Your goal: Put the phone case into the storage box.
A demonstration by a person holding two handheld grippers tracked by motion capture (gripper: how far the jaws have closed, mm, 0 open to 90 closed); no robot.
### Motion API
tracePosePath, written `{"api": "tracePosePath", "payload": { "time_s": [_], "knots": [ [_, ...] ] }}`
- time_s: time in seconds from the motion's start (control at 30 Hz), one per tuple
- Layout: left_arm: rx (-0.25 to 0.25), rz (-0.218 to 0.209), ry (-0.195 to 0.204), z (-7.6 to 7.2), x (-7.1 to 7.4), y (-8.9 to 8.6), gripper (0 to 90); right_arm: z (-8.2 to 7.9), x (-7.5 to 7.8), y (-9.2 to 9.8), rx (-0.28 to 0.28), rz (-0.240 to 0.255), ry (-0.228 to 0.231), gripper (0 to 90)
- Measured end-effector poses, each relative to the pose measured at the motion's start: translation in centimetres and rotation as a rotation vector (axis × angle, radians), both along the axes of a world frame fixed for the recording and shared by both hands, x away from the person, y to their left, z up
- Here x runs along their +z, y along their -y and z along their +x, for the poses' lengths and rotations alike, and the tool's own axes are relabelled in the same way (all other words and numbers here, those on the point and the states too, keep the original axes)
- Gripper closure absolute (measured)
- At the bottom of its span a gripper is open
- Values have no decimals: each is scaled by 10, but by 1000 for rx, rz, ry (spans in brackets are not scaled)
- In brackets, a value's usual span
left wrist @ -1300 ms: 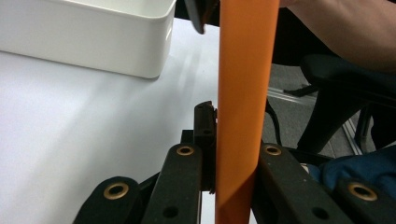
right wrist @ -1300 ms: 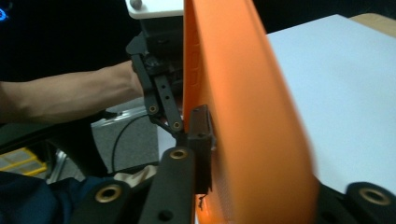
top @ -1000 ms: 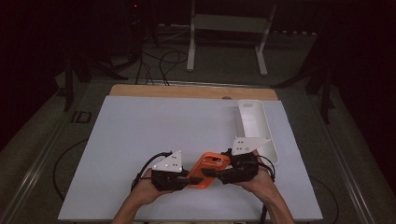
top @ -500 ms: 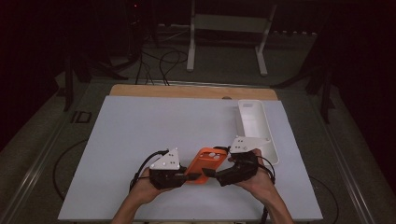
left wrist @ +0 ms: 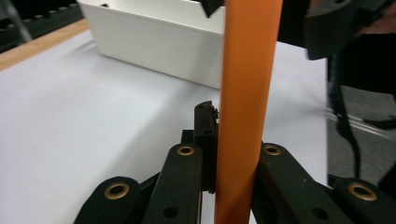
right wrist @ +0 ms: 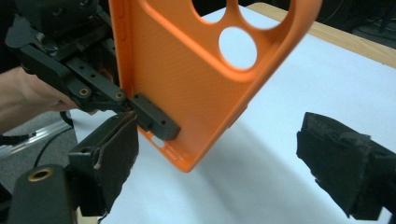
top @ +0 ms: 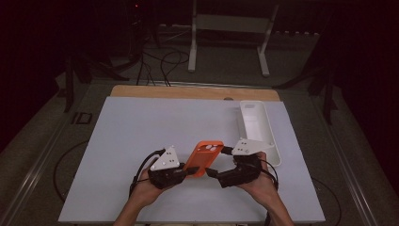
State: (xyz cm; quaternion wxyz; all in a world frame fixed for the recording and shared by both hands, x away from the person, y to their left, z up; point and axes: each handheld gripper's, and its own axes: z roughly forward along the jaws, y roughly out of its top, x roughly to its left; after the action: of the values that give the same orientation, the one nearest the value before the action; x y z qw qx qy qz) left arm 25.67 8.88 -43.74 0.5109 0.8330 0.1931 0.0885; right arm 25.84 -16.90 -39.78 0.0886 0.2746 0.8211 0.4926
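left hand-held gripper is clamped on the lower edge of the orange phone case, which it holds clear of the desk, near the front edge and between the two hands. in the left gripper view the case runs edge-on between the jaws, pads pressing both faces, so the grip is across the thin wall rather than along it; likely chosen because the soft shell offers no other firm purchase.

right hand-held gripper sits just beside the case's right edge. its jaws have just been opening and now stand wide; in the right gripper view the case is ahead of and above the pads, none touching it. reads as a handover finished: one side keeps the case, the other lets go.

case is tilted, camera cut-outs at the far end, inner textured face toward the right hand-held gripper.

white tray lies at the desk's right side, well within reach; a plausible destination, judged only from its nearness.
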Motion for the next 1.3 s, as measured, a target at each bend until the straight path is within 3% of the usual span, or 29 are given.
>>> {"api": "tracePosePath", "payload": {
  "time_s": [0.17, 0.57, 0.8, 1.3],
  "knots": [
    [63, 6, 14, -1, 1, 0, 860, 0, -1, 0, -17, 3, -6, 118],
    [149, 42, 44, -3, 0, 6, 860, 0, -1, -1, -56, 33, -14, 102],
    [176, 51, 62, -5, 0, 7, 860, 2, 2, -1, -99, 74, -9, 102],
    [260, 47, 85, -8, -2, 10, 860, 2, 5, -3, -153, 114, -3, 102]
  ]
}}
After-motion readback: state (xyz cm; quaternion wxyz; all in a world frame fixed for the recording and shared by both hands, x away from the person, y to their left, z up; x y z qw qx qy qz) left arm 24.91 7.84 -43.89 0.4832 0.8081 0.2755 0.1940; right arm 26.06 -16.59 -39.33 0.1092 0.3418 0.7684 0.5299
